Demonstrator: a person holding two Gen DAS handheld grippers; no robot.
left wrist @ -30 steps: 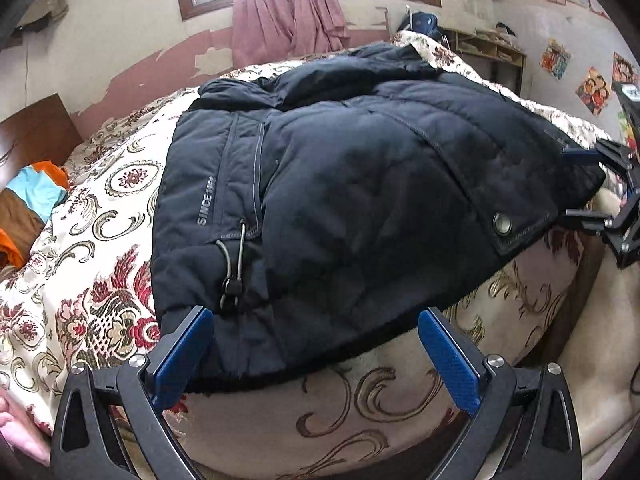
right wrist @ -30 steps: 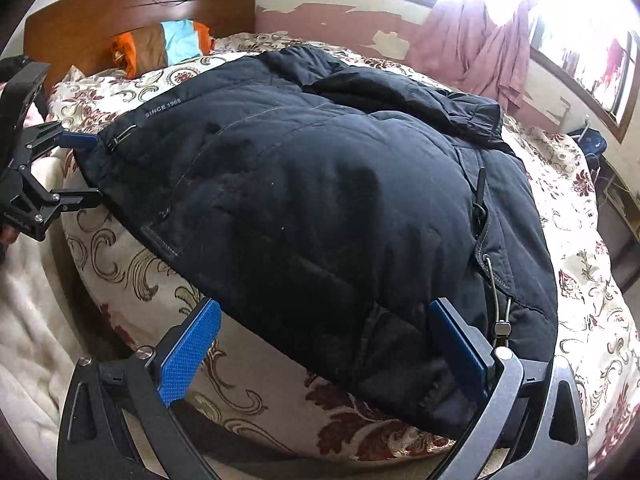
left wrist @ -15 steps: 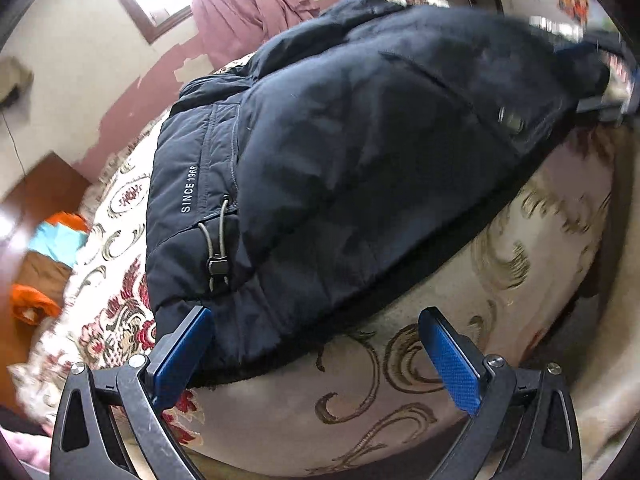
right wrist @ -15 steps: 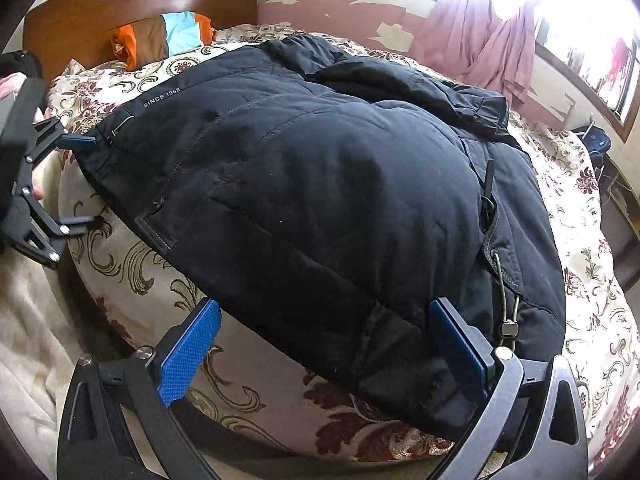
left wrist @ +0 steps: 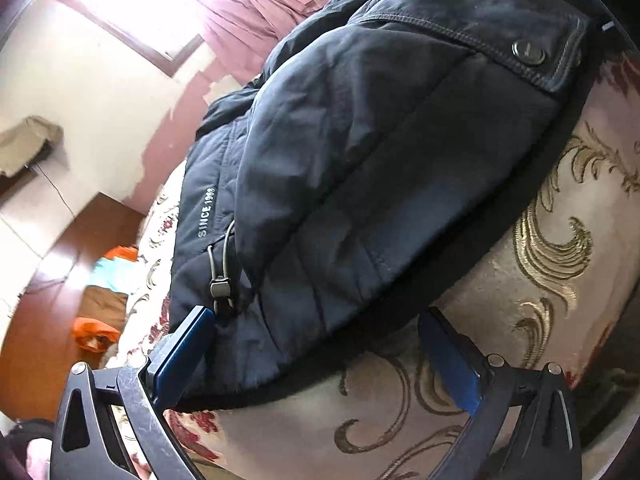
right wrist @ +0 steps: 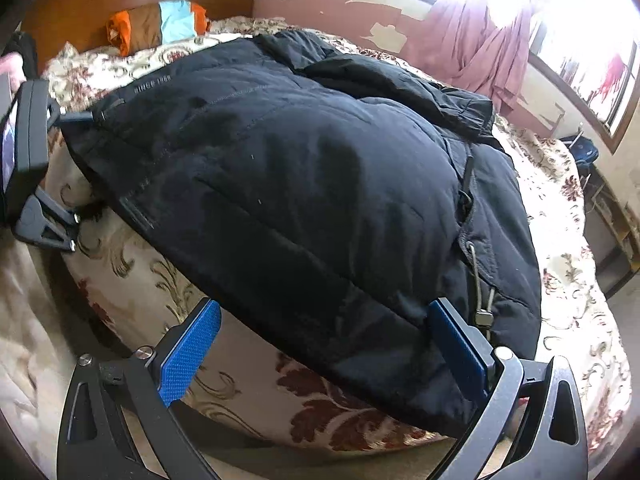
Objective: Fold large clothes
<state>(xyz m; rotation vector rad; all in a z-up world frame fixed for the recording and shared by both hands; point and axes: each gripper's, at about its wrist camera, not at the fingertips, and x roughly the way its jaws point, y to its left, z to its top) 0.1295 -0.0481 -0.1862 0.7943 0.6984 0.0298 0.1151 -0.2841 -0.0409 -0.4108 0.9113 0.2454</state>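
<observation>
while spread across the floral bedspread (right wrist: 568, 312), dark navy padded jacket (right wrist: 304, 184) with its hem hanging over the near edge of the bed. printed "since 1968" lettering (left wrist: 207, 212) on one front panel; drawcord with toggle (left wrist: 221, 286) hanging just beside the left gripper's near finger. metal snap button (left wrist: 529, 49) on a stitched flap, toward the upper right of the left wrist view.

left gripper (left wrist: 316, 354) at the hem's left corner, blue-padded fingers (left wrist: 182, 358) wide apart, one pad touching the jacket's edge, the other over the bedspread's side drop, nothing pinched between. left wrist view strongly tilted.

right gripper (right wrist: 326, 354) at the hem's other corner, fingers (right wrist: 188, 358) likewise wide, far pad pressed against the dark fabric beside a second cord toggle (right wrist: 483, 316), near pad over the bedspread, nothing clamped.

from the right wrist view, left gripper again at the far left, beside the jacket's corner.

behind: wooden headboard (right wrist: 80, 4), orange, brown and turquoise bundle (right wrist: 160, 24) against it, pink curtain (right wrist: 480, 48) by a bright window (right wrist: 592, 56), wall paint peeling.
</observation>
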